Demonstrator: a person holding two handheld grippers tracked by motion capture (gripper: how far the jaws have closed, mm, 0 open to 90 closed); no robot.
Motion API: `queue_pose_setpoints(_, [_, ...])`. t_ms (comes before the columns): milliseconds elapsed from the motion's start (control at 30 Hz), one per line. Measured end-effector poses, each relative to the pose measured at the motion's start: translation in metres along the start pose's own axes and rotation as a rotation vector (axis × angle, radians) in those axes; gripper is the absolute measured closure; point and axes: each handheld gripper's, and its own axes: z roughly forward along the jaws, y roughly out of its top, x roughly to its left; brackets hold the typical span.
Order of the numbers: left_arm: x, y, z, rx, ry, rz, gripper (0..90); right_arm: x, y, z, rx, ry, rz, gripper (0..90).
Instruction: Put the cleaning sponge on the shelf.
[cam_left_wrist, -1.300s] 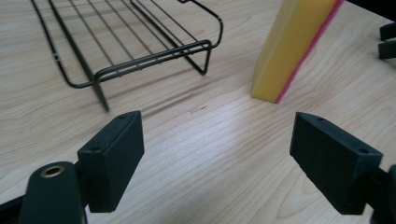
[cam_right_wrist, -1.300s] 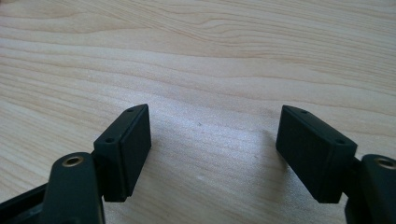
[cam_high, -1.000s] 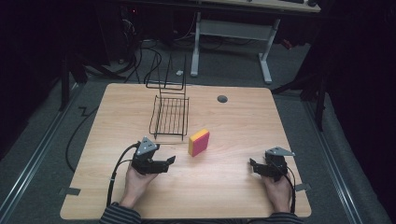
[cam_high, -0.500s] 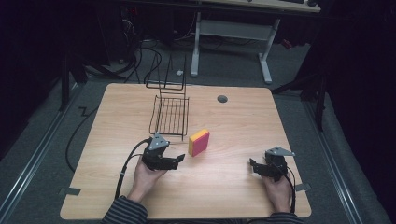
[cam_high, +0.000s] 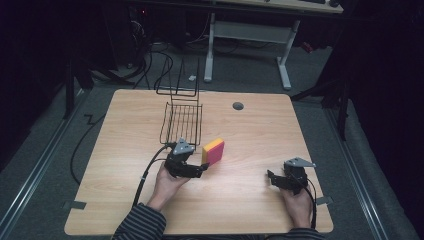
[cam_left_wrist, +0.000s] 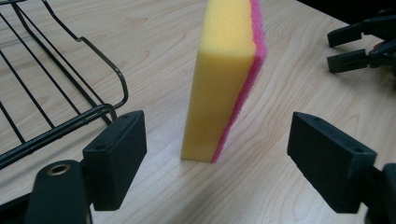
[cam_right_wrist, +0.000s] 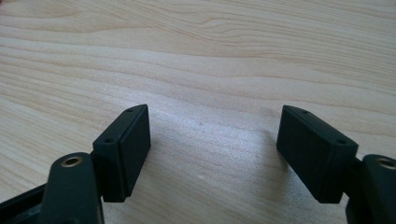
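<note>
A yellow and pink sponge (cam_high: 213, 151) stands on its edge on the wooden table (cam_high: 250, 130), just right of the black wire rack (cam_high: 182, 120). My left gripper (cam_high: 202, 169) is open and sits right in front of the sponge. In the left gripper view the sponge (cam_left_wrist: 226, 74) stands a little beyond the wide-apart jaws of the left gripper (cam_left_wrist: 219, 158), centred between them and untouched. My right gripper (cam_high: 271, 178) rests open near the table's front right, with only bare wood between its jaws, as the right gripper view (cam_right_wrist: 212, 149) shows.
The wire rack (cam_left_wrist: 56, 93) lies close on the left of the left gripper. A round cable hole (cam_high: 238, 106) is at the table's back. Another desk's white legs (cam_high: 282, 55) stand beyond the table. The right gripper (cam_left_wrist: 369, 44) appears far off in the left gripper view.
My left gripper has moved forward and to the right, closing in on the sponge. The right gripper has stayed where it was.
</note>
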Motion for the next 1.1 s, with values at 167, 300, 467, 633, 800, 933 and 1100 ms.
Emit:
queue_pose_setpoints(167, [0.002,0.004,0.008,-0.001,0.008,-0.007,21.5,0.0,0.0,0.0,0.0,0.0,-0.001,26.2])
queue_pose_setpoints(300, [0.001,0.004,0.013,-0.002,0.021,-0.002,25.2,0.0,0.0,0.0,0.0,0.0,-0.001,26.2])
queue_pose_setpoints(467, [0.001,0.003,0.021,-0.014,0.039,0.013,29.7,0.0,0.0,0.0,0.0,0.001,-0.001,26.2])
queue_pose_setpoints(633, [0.0,0.002,0.028,-0.009,0.037,0.008,34.5,0.0,0.0,0.0,0.0,0.001,-0.001,26.2])
queue_pose_setpoints(800, [-0.002,0.002,0.033,-0.011,0.028,0.016,41.2,0.0,0.0,0.0,0.0,0.001,-0.001,26.2])
queue_pose_setpoints(933, [-0.001,0.001,0.036,-0.003,0.006,0.001,49.9,0.0,0.0,0.0,0.0,0.002,-0.003,26.2])
queue_pose_setpoints(1100, [0.0,0.0,0.038,0.004,0.0,0.007,57.7,0.0,0.0,0.0,0.001,0.003,0.002,26.1])
